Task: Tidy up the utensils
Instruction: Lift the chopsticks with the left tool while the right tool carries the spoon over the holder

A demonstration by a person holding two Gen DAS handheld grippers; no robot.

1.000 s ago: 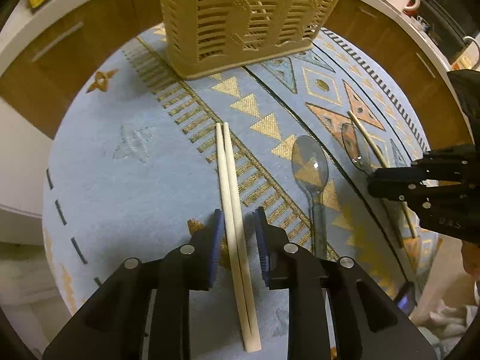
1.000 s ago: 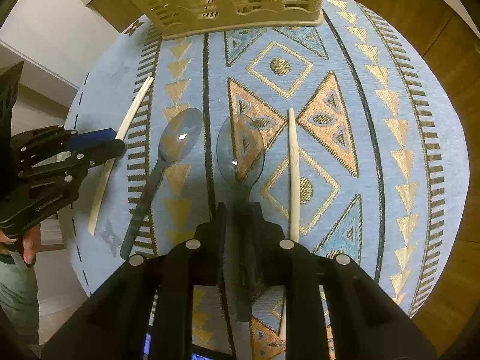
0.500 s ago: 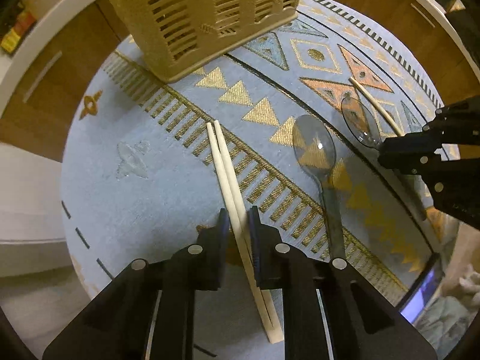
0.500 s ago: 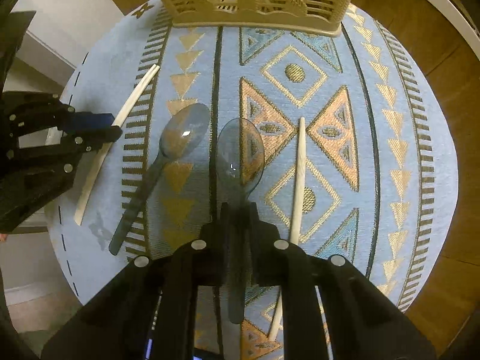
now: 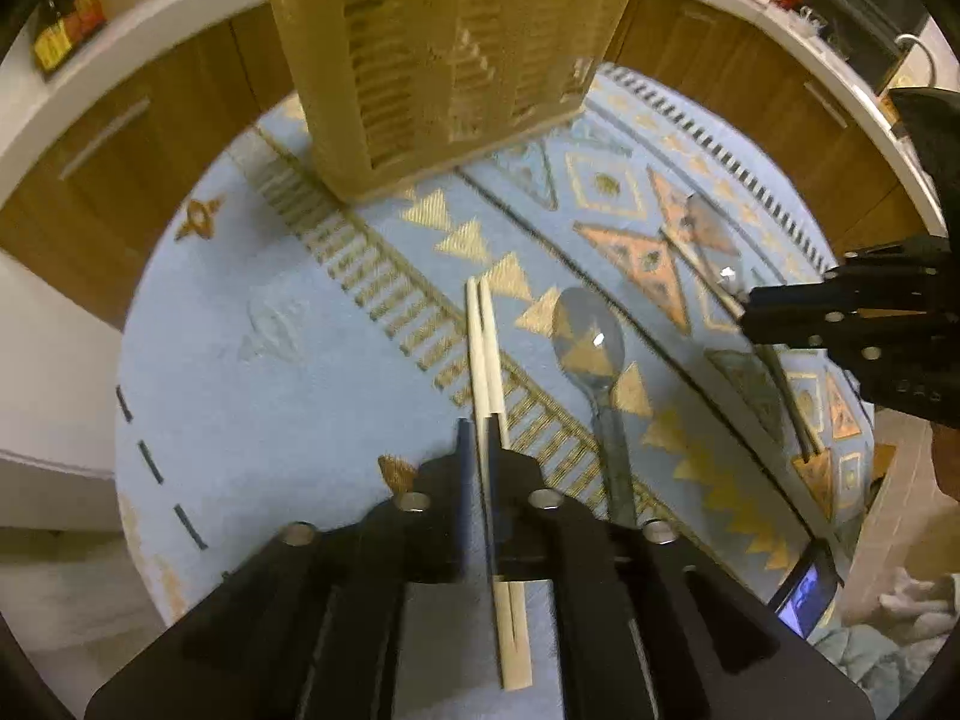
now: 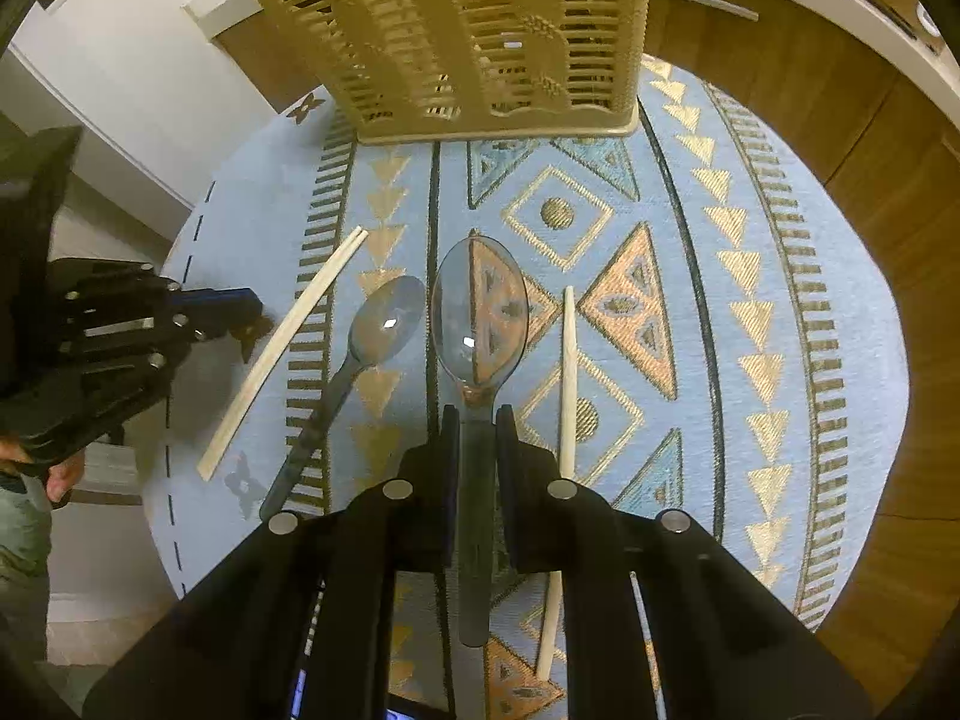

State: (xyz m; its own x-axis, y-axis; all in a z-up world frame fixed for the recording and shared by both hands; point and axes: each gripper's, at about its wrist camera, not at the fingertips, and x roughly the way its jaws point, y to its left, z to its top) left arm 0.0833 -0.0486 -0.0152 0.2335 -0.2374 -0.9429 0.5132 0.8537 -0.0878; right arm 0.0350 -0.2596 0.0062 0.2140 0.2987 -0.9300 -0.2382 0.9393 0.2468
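Blue patterned tablecloth (image 6: 750, 228) covers round table; wooden cabinets (image 5: 150, 192) behind.

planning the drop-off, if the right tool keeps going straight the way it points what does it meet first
Probably the slatted utensil basket: the right tool, shut on the clear spoon, points at it across bare cloth, though depth is unclear.

Ahead: slatted utensil basket (image 6: 474, 42) fills the top centre of the right wrist view.
Lower left: grey spoon (image 6: 354, 372) and paired chopsticks (image 6: 282, 354) lie there.
Right: bare patterned cloth (image 6: 798, 312), open passage.
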